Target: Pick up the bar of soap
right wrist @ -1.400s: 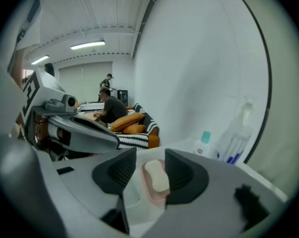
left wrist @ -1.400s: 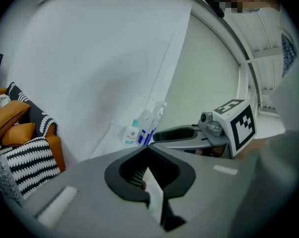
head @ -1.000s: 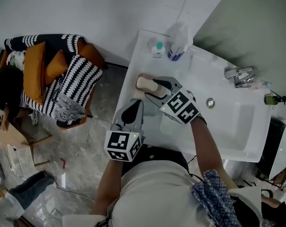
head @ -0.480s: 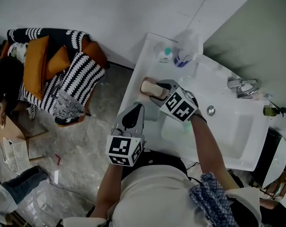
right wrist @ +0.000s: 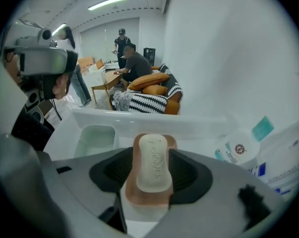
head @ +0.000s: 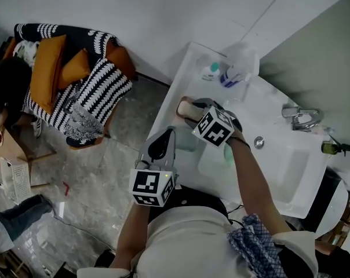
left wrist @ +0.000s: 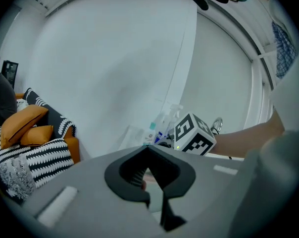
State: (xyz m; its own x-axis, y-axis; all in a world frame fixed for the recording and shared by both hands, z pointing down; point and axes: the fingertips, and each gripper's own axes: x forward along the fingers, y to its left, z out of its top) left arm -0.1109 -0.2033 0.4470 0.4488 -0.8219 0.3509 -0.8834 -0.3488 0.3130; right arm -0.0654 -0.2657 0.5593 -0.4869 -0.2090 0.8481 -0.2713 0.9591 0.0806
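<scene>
Poising the right gripper [head: 190, 110] over the soap dish [right wrist: 145, 201] and straddling the bar of soap [right wrist: 152, 158], which is lying flat and lengthwise on that dish, on the washbasin counter [head: 268, 106]. Setting the jaws narrowly apart, one pad along each long side of the bar, with a sliver of dish showing at one side, so not clearly pinching yet; reading this as the closing-in step, with the lift not yet begun. Lining the jaws up with the bar's length, probably for the sake of gripping across its narrow width and giving the ribbed pads broad contact on something likely slippery. Sitting low, close to the dish rim, presumably to catch the bar's sides rather than its rounded top. Holding the left gripper [head: 165, 136] on the near side of the dish, jaws pressed together on nothing, seemingly parked there to leave room. Leaving the pale green tub [right wrist: 94, 139] just beside the dish, and the teal-capped bottle [head: 210, 72] and spray bottle [head: 236, 68] beyond the dish, untouched and clear of the jaws. Needing next, by this reading, a firm but gentle squeeze and a straight lift, minding the risk of dragging the dish along or squirting the bar out.
</scene>
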